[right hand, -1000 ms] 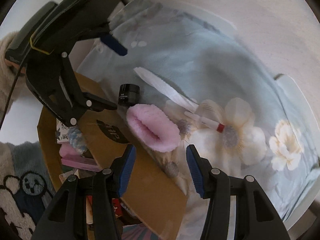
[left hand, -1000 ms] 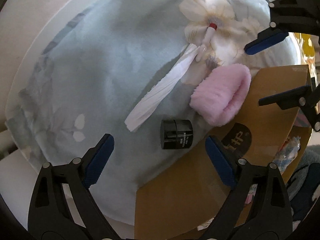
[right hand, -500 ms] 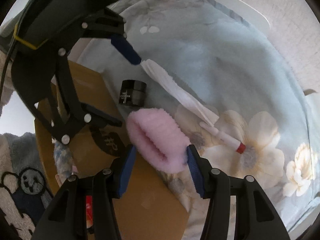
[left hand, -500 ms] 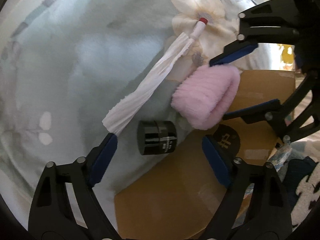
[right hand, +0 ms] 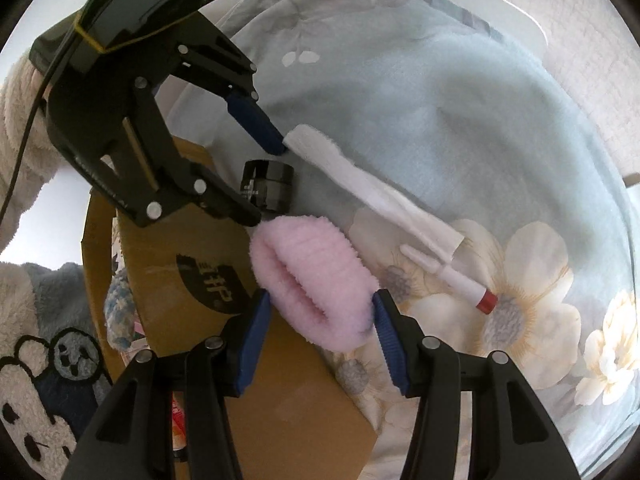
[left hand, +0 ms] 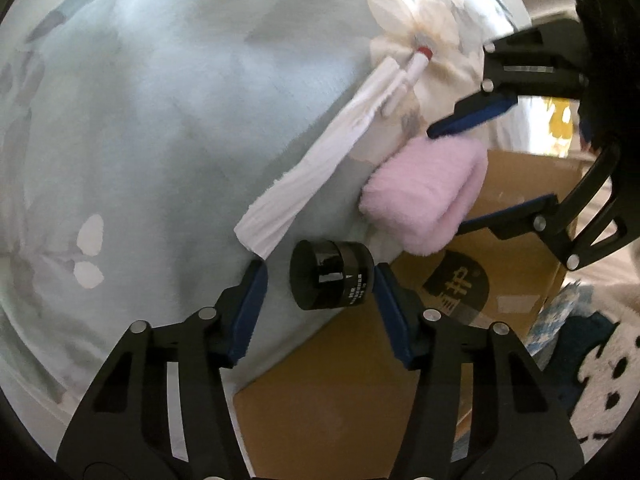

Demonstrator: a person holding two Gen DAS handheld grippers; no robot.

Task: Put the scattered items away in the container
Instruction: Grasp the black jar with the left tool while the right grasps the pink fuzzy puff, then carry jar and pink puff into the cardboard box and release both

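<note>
Two pick-ups were in hand at once, both beside the cardboard box (left hand: 516, 216) that serves as the container. The left claw (left hand: 318, 280) straddled the small black jar (left hand: 330, 280), which lay on its side on the pale blue floral blanket (left hand: 160, 120), touching the box's near flap. Its jaws were closing with the jar between them; the right pad looked to be at the jar's base, while a gap remained on the lid side, so the grip was not yet made.

The right claw (right hand: 320, 312) stood partly open around the pink fluffy pouch (right hand: 316, 284), which rested half on the box flap and half on the blanket. Its pads sat at the pouch's fuzzy sides without visibly pressing in.

Farther from the box, on the blanket, lay a twisted white tissue (right hand: 372, 192) and a white pen with a red cap (right hand: 452, 280), both untouched.

The next move probably calls for finishing the squeeze on the jar, lifting it clear of the flap and carrying it over the box's open mouth; the round jar could roll if pinched off-centre.

Compared with a second earlier, both claws had come down closer to their targets, and the left one had narrowed from wide open.
</note>
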